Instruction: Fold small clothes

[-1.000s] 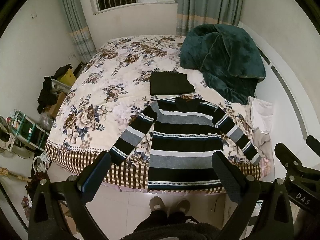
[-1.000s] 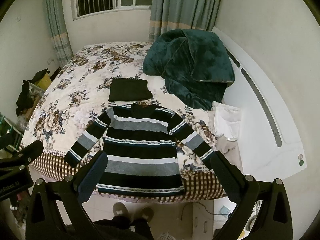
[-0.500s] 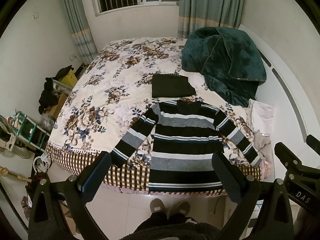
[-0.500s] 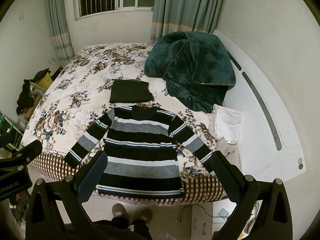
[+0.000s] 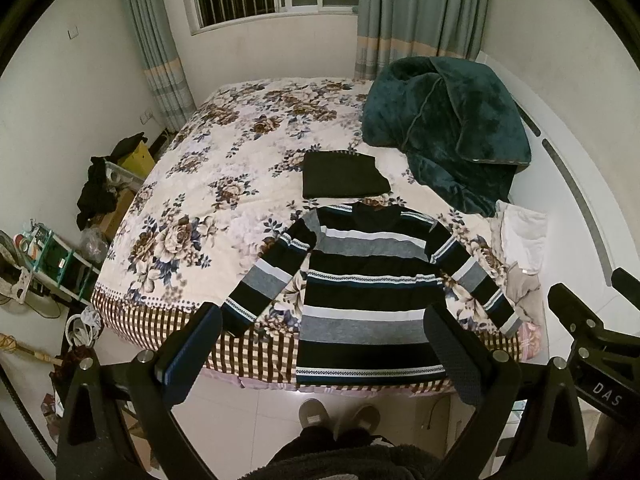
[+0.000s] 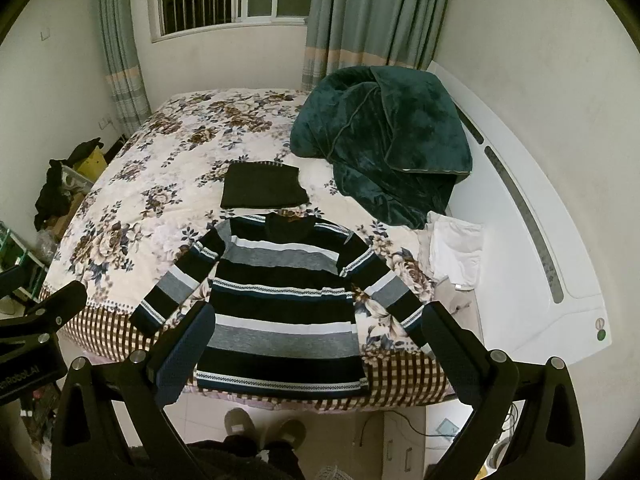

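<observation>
- Above the floor at the near edge of the bed, the left gripper (image 5: 320,348) hangs with its two dark fingers spread wide and nothing between them; the right gripper (image 6: 316,344) does the same just beside it.
- Over the last second both cameras have drifted back and slightly up, so the bed sits a little lower and smaller in each view; neither gripper has closed or touched any cloth.
- Just beyond the fingertips, the black, grey and white striped knit sweater (image 5: 370,292) lies flat and face up on the floral quilted bedspread (image 5: 208,200), sleeves angled outward and hem overhanging the near edge of the bed.
- Directly behind the sweater's collar rests a dark, neatly folded rectangular garment (image 5: 344,176), seemingly finished.
- Farther back on the right of the sweater sit a heaped teal plush blanket (image 5: 448,128) and some crumpled white cloth (image 5: 520,236).
- Judged from this, the sweater is laid out and unfolded, and the pull-back looks like a pause before reaching for a sleeve.
</observation>
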Tool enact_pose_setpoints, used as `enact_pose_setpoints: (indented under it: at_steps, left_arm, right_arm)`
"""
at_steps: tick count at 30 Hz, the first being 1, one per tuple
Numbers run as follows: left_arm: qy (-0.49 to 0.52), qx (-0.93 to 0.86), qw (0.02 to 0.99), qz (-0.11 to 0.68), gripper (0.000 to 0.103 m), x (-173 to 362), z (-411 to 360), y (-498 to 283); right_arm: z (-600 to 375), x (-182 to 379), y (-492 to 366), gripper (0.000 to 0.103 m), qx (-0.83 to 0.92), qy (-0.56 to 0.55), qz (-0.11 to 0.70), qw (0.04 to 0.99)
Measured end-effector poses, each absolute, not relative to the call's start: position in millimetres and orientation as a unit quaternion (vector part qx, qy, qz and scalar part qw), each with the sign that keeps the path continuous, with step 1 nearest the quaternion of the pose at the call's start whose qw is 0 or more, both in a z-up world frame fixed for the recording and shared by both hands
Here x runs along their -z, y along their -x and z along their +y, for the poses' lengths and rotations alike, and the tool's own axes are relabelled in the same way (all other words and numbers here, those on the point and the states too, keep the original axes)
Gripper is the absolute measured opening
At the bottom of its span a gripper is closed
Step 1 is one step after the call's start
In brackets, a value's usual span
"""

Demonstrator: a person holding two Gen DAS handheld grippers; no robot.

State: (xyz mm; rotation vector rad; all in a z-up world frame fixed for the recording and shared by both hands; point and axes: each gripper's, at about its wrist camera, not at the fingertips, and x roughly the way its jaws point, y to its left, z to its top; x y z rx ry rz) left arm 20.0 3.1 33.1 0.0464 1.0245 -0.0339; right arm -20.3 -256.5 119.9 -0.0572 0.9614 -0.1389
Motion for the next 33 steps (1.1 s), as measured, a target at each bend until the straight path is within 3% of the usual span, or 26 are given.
enact_pose_setpoints:
  at_steps: [33]
  left_arm:
    - [-0.022,0.016,0.876,0.482,0.103,-37.7,6.8,-13.3]
  right_arm:
    - [-255.9,-143.9,14.0,0.103,0.061,0.024,0.458,0.887]
